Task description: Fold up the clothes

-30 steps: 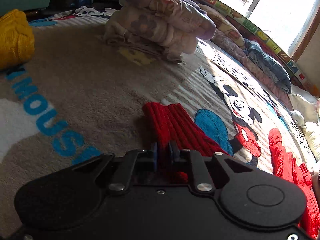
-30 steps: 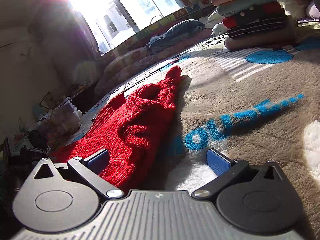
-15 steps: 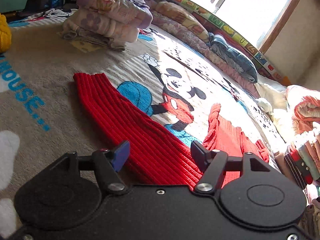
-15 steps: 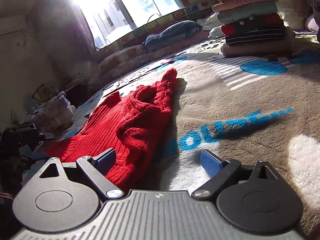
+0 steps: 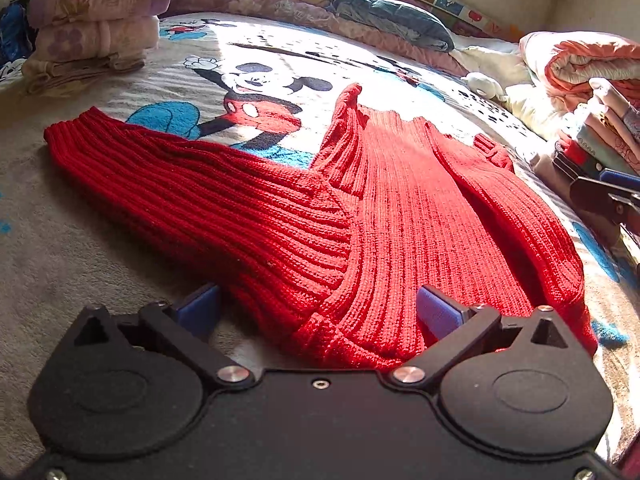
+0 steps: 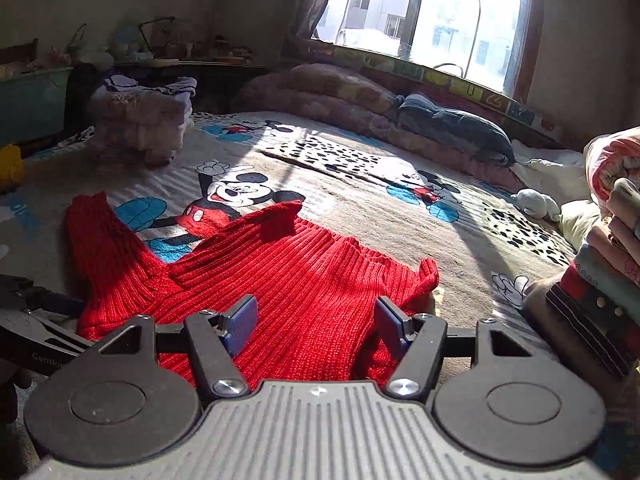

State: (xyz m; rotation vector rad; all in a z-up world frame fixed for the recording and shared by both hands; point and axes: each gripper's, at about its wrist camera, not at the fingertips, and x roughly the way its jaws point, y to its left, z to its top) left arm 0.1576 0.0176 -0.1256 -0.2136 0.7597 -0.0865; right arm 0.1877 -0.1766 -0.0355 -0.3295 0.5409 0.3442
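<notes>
We hold our left gripper [image 5: 318,306] with its blue pads spread wide, and the red sweater [image 5: 360,216] lies flat on the cartoon blanket [image 5: 100,216] just ahead of it, one sleeve stretching away to its left. Our right gripper [image 6: 314,326] is likewise parted over the sweater's near edge, a stack of folded clothes [image 6: 600,292] to its right.

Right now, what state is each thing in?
red sweater: unfolded, spread on the blanket, one sleeve stretched sideways
left tool: open, empty, at the sweater's edge
right tool: open, empty, over the sweater
pastel stack: folded
striped stack: folded
</notes>
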